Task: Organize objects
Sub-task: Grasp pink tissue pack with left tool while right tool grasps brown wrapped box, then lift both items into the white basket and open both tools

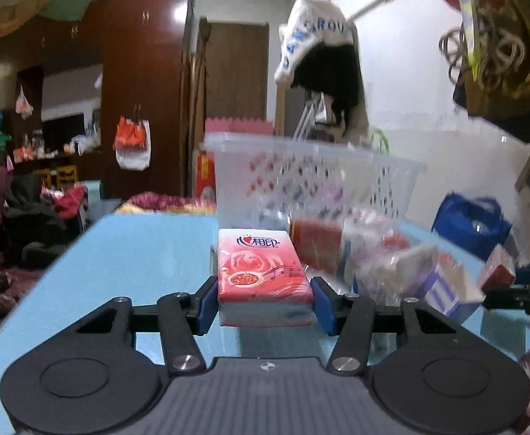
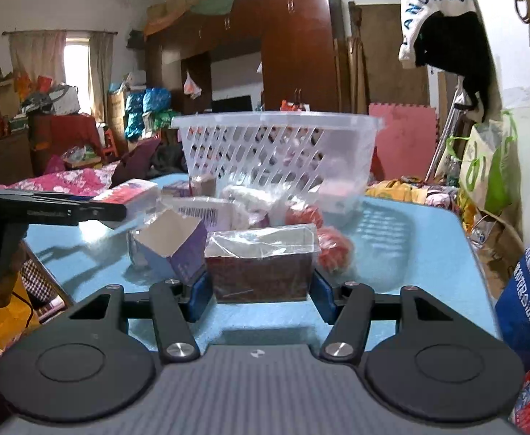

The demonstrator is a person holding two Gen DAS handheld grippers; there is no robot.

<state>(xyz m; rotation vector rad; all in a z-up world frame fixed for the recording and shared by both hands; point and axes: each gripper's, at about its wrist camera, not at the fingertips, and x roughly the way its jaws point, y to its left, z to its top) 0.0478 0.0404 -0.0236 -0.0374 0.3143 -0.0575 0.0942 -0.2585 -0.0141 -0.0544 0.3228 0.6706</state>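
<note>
Basket (image 2: 276, 152) stands on blue table (image 2: 410, 239) in cluttered room.

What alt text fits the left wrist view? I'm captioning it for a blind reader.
The left gripper grips a red tissue pack between its blue jaws above a blue table. Beyond it stands a clear plastic basket with loose packets in front, and a cluttered room behind.
</note>
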